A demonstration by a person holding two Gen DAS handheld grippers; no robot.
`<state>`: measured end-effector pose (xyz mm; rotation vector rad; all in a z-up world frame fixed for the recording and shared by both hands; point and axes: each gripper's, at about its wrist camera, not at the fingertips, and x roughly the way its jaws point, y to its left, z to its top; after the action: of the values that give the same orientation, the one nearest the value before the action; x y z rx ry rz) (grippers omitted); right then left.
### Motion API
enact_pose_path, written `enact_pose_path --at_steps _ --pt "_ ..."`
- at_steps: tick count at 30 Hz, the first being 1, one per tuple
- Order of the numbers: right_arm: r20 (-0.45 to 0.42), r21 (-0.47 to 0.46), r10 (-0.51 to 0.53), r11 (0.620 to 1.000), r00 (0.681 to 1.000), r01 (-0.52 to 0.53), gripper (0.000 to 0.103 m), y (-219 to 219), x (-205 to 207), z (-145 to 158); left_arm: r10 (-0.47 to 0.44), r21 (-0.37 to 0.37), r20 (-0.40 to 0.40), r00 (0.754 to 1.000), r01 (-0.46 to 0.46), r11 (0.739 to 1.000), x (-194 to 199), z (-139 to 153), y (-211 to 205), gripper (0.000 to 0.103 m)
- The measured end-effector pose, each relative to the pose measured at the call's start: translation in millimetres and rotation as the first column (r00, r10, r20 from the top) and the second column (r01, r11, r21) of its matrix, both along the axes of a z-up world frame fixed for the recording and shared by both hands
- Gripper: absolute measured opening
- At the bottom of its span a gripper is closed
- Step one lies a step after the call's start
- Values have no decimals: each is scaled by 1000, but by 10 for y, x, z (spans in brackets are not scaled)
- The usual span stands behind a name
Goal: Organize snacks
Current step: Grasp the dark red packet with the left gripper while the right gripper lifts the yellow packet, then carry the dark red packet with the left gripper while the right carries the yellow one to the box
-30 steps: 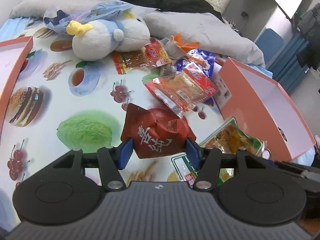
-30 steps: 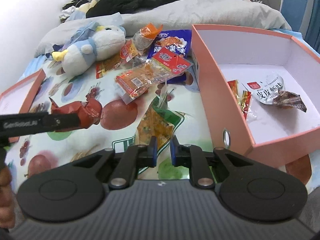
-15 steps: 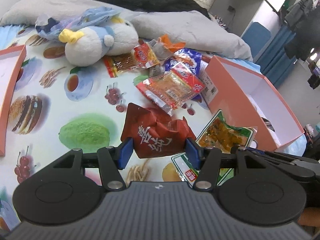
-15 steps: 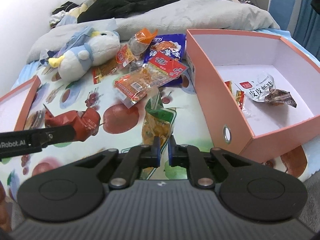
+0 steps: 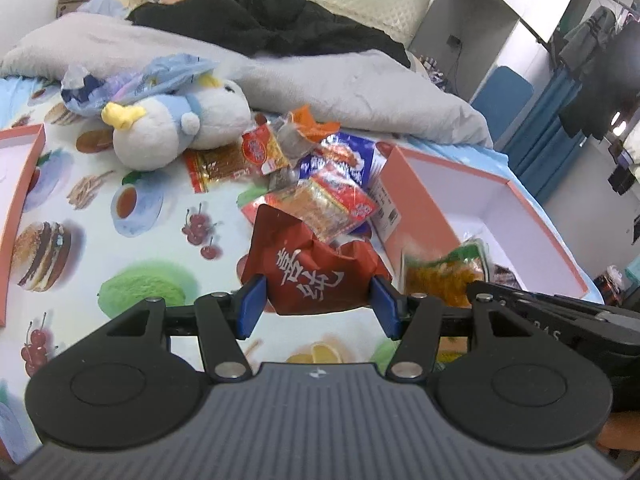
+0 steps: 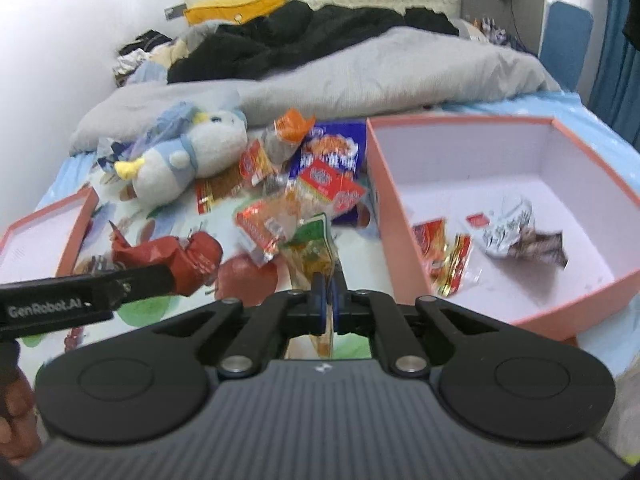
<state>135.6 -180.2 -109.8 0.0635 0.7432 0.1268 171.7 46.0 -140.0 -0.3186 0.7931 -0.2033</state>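
Note:
My left gripper (image 5: 318,300) is shut on a crumpled dark red snack bag (image 5: 308,264), held above the printed sheet; the right wrist view shows the same red bag (image 6: 188,256) at its left. My right gripper (image 6: 328,300) has its jaws closing the last bit, and its pads press on the edge of a green and orange snack packet (image 6: 314,252). That packet (image 5: 440,276) hangs lifted beside the pink box (image 6: 400,248). Inside the box lie a red packet (image 6: 444,252) and a silver packet (image 6: 516,232).
Several loose snack packets (image 5: 328,196) are piled beyond the red bag, next to a white and blue plush bird (image 5: 176,132). A second pink box (image 5: 24,184) stands at the left edge. A grey quilt (image 5: 340,76) and dark clothes lie behind.
Both grippers have risen, each with its packet. The green and orange packet has come up off the sheet, and the right jaws have drawn tighter on it.

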Motion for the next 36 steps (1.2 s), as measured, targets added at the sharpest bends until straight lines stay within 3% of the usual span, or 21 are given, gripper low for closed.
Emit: enact_pose_path --at_steps 7,9,10,16,22,25,33,36 --pt "25 41 23 999 999 -24 5 -229 7 163 4 15 22 1000 -5 1000 18 207 -270 60" --pt "36 51 23 998 999 -25 5 -289 11 228 4 13 26 1000 -5 1000 24 273 -341 54" --pt "44 60 20 998 999 -22 5 -328 15 268 -1 10 27 1000 1 1000 33 314 -386 46" --pt "92 77 8 997 996 -16 5 -541 55 475 -31 16 41 999 30 999 102 439 -626 39" --pt "83 93 0 996 997 -8 5 -771 99 456 -17 -28 -62 998 16 999 134 121 -665 41" --pt "76 111 -6 994 997 -2 5 -894 143 425 -17 -41 -111 994 13 999 193 -117 -694 52" --pt "84 140 1 990 996 -13 5 -1077 238 441 -52 19 -153 987 55 998 637 -613 -829 54" --pt "85 148 2 989 996 -15 5 -1119 269 446 -80 64 -159 984 91 994 805 -779 -912 61"
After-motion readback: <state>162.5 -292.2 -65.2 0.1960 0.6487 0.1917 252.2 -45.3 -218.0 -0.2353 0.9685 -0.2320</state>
